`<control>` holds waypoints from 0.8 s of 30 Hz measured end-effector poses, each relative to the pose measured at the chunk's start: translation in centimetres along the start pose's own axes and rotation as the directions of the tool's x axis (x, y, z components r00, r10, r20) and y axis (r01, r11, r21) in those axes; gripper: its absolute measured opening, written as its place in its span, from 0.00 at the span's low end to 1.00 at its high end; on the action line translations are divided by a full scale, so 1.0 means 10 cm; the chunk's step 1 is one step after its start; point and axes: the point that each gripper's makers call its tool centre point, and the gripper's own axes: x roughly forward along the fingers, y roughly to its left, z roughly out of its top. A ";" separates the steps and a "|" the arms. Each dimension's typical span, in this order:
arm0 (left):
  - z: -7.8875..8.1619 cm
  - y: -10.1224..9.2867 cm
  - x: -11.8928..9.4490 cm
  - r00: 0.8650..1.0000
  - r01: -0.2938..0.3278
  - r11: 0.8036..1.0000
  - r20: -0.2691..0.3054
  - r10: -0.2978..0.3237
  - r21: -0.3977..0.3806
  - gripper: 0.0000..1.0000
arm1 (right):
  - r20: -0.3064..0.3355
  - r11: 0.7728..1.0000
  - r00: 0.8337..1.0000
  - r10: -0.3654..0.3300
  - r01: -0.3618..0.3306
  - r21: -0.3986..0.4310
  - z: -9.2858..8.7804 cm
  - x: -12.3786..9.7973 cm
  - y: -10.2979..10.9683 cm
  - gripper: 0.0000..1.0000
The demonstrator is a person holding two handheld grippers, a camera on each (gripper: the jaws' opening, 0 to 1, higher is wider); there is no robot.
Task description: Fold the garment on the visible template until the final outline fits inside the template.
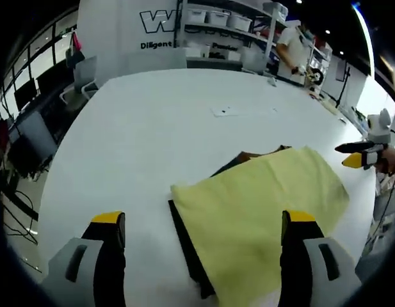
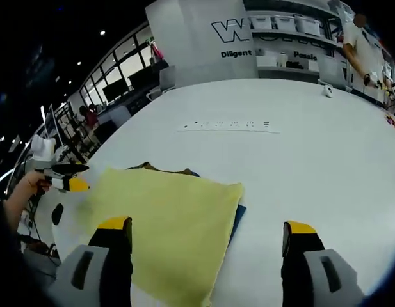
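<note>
While folded, garment (image 1: 261, 211) atop template (image 1: 187, 246)

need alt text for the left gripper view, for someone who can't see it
A pale yellow garment lies folded on a white table, covering most of a dark template. The left tool, open, frames it from below; the right tool hovers at the far right.

big "w" and "diligent" on white wall panel (image 2: 203, 38) in bkgd; rest cut off.
</note>
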 end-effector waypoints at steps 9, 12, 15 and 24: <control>-0.19 -0.08 -0.13 1.000 0.018 1.000 -0.003 -0.018 0.003 0.99 | -0.032 1.000 0.999 0.019 -0.020 -0.013 -0.23 -0.08 0.06 0.94; -0.28 -0.11 -0.18 1.000 0.022 1.000 -0.017 -0.022 0.006 0.96 | -0.046 1.000 0.999 0.021 -0.021 -0.005 -0.33 -0.10 0.06 0.92; -0.41 -0.13 -0.22 0.999 0.023 1.000 -0.033 -0.024 -0.019 0.96 | -0.068 0.999 0.997 0.034 -0.034 -0.008 -0.43 -0.14 0.09 0.85; -0.77 -0.21 -0.38 0.995 0.045 0.998 -0.093 -0.048 -0.034 0.87 | -0.101 0.999 0.994 0.044 -0.045 -0.006 -0.68 -0.23 0.11 0.74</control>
